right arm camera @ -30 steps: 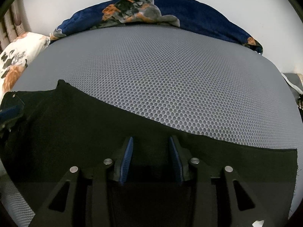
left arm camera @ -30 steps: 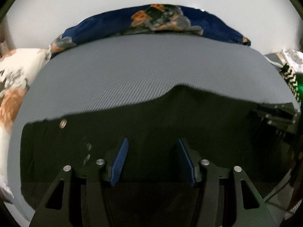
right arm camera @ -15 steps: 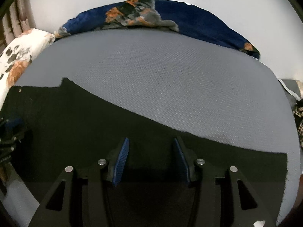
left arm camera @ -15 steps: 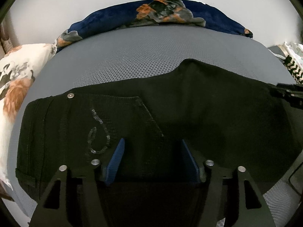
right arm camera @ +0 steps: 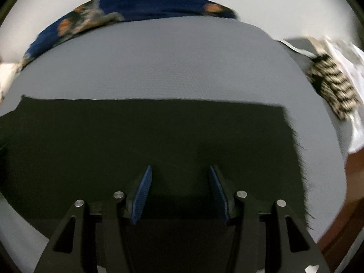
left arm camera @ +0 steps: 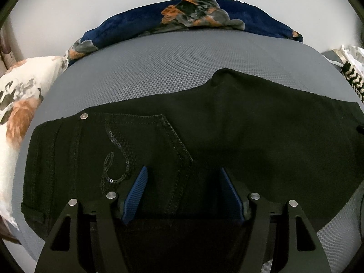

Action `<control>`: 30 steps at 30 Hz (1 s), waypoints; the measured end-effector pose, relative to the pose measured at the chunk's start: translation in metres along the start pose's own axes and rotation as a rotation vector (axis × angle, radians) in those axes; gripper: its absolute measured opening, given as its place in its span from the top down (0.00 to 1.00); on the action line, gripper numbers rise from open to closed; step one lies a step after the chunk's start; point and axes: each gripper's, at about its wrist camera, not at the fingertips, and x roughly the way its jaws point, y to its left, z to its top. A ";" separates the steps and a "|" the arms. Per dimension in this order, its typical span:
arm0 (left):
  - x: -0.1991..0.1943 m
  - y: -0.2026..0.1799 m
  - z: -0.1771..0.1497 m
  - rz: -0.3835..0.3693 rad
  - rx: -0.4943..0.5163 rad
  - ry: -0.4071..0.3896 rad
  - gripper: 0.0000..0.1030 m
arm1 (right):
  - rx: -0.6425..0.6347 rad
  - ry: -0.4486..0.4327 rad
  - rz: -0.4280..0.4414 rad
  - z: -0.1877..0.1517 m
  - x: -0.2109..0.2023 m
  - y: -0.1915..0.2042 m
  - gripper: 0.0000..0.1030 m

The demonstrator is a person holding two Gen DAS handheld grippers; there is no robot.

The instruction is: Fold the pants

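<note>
Left wrist view: pants [left arm camera: 204, 141] lie flat on the bed [left arm camera: 182, 63], long axis nine to three, waistband at nine. Left gripper [left arm camera: 184, 177] and right gripper [right arm camera: 179, 175] hover above, fingers apart, empty.

The pants [left arm camera: 227, 136] are matt black cloth with rough stitched seams, a glossy sequin curl and a shiny metal rivet [left arm camera: 84, 116]. The bed [left arm camera: 170, 68] wears grey honeycomb mesh. The blanket [left arm camera: 193, 20] at the top looks plush.
</note>
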 end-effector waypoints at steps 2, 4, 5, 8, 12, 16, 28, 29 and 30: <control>-0.004 -0.002 0.002 -0.026 -0.001 -0.002 0.36 | 0.026 0.005 -0.031 -0.005 -0.002 -0.020 0.53; -0.009 -0.007 0.004 -0.052 0.000 -0.009 0.36 | 0.039 0.007 -0.055 -0.006 -0.003 -0.035 0.53; -0.012 -0.011 0.006 -0.068 0.008 -0.014 0.36 | 0.046 0.010 -0.073 -0.006 -0.004 -0.047 0.53; -0.020 -0.027 0.014 -0.098 0.049 -0.027 0.36 | 0.087 0.009 -0.038 -0.002 -0.007 -0.074 0.52; -0.025 -0.048 0.026 -0.135 0.087 -0.039 0.36 | 0.253 0.010 0.167 0.003 -0.011 -0.133 0.52; -0.021 -0.071 0.036 -0.170 0.121 -0.017 0.36 | 0.335 0.064 0.299 0.004 -0.004 -0.172 0.58; -0.003 -0.117 0.046 -0.225 0.169 0.062 0.36 | 0.383 0.111 0.500 -0.003 0.020 -0.188 0.78; -0.002 -0.118 0.046 -0.232 0.164 0.068 0.36 | 0.386 0.106 0.516 -0.002 0.021 -0.185 0.78; -0.001 -0.118 0.046 -0.238 0.163 0.073 0.36 | 0.390 0.105 0.528 -0.001 0.023 -0.183 0.80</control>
